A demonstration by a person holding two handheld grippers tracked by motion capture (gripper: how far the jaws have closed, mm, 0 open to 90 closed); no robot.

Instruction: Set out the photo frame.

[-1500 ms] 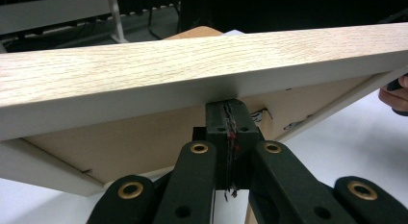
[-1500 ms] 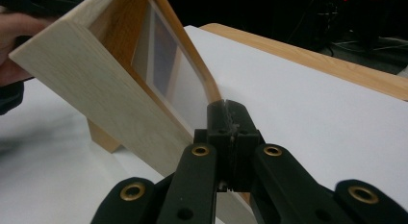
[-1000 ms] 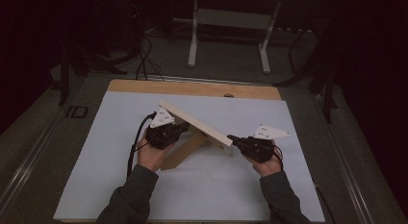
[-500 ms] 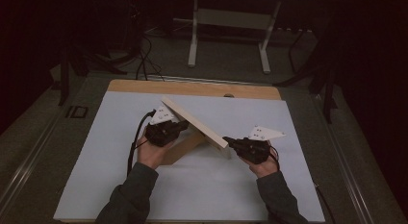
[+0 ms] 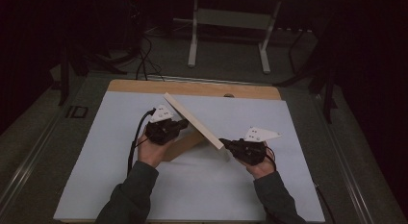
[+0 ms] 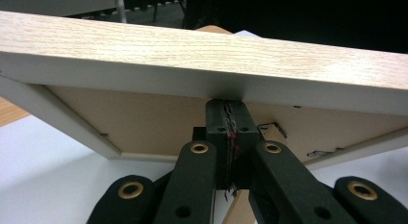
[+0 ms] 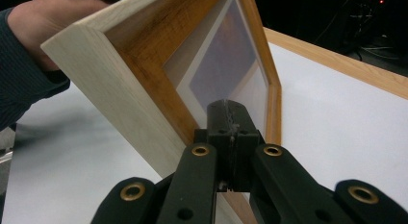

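Wooden picture frame (image 5: 195,120) tilted up on edge over the middle of the desk (image 5: 96,185), a little nearer the far edge than the near one, leaning with its pale top rail running from far-left down to near-right. Propped between two grippers: left gripper (image 5: 180,126) at the frame's back side, right gripper (image 5: 225,142) at its near-right corner. Seen along the left gripper (image 6: 230,119), fingers (image 6: 219,128) pressed together with no gap, tips tucked right under the pale edge of the frame (image 6: 192,56); brown backing board and white inner rails visible beneath that edge; whether anything thin is pinched between the tips, impossible to tell. Seen along the right gripper (image 7: 230,119), fingers (image 7: 219,120) likewise closed flat against each other, tips resting against the frame's (image 7: 120,84) front face beside the lower corner, where the orange-brown inner rim meets the white mat and the greyish picture. No part of the frame between those tips. Left hand (image 5: 153,152) wrapped around its gripper behind the frame, dark sleeve coming in from the near edge of the desk; right hand (image 5: 262,166) around its gripper to the near right, grey three-cornered plate on top. Desk covered with a white sheet, a strip of bare wood showing along the far edge. Black cable trailing from the left gripper toward the near-left.
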